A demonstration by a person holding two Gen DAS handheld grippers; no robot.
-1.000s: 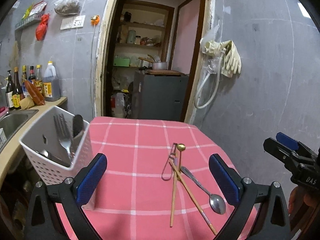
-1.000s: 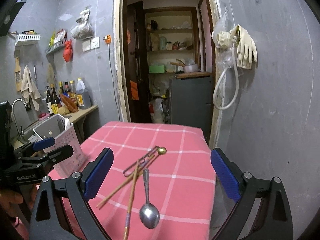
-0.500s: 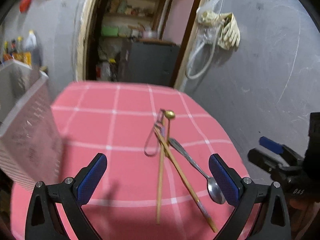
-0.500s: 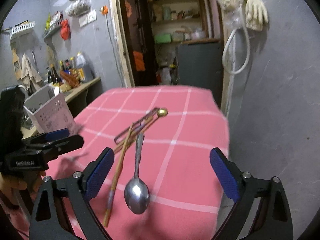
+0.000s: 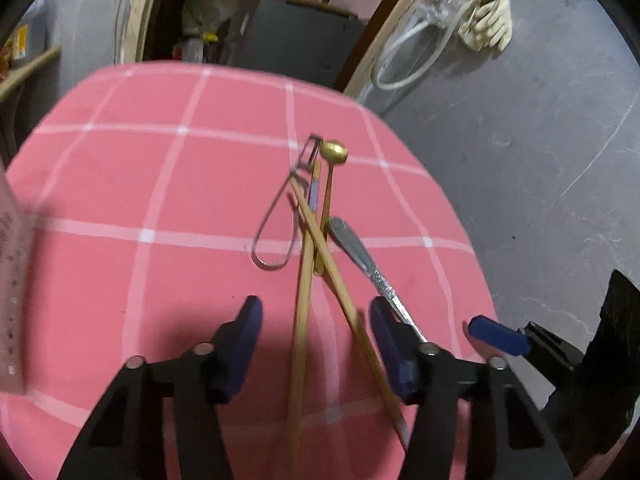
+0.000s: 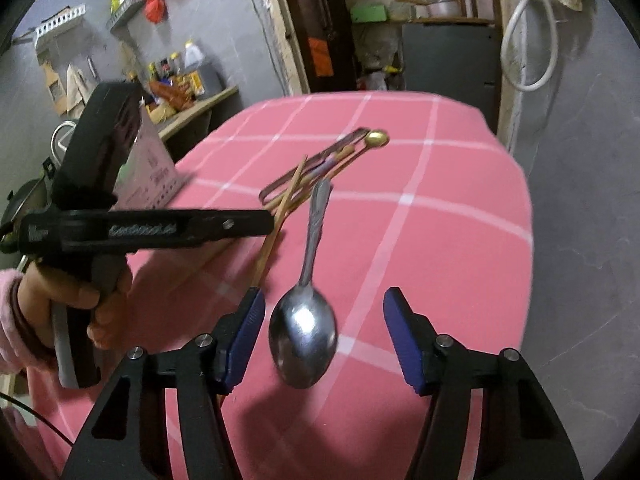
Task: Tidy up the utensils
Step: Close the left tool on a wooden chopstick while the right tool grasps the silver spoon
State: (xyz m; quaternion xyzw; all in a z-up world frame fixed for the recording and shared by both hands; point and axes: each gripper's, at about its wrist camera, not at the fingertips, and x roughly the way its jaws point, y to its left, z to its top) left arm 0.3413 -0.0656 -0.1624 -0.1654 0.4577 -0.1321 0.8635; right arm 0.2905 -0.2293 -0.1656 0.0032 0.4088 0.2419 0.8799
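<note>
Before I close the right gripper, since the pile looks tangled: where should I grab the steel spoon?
Take the steel spoon across its thin neck just above the bowl, coming from the near table edge. The bowl lies flat, wide and clear of the chopsticks, while the handle's far end sits beside the pile. The right gripper already straddles the bowl, jaws closing but not touching.

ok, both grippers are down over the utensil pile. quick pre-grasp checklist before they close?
1. Chopsticks between the left gripper pads: ok, both sticks run through the gap; jaws closing, no contact yet.
2. Silver spoon bowl between the right gripper pads: ok; jaws closing, pads clear of it.
3. Left grasp free of other utensils: not ok, sticks cross each other and lie over the gold spoon and wire tool.
4. Silver spoon free of the pile: ok, lies beside it, apart.
5. Grippers clear of each other: ok, close but apart.
6. White basket interior free: cannot tell.
</note>
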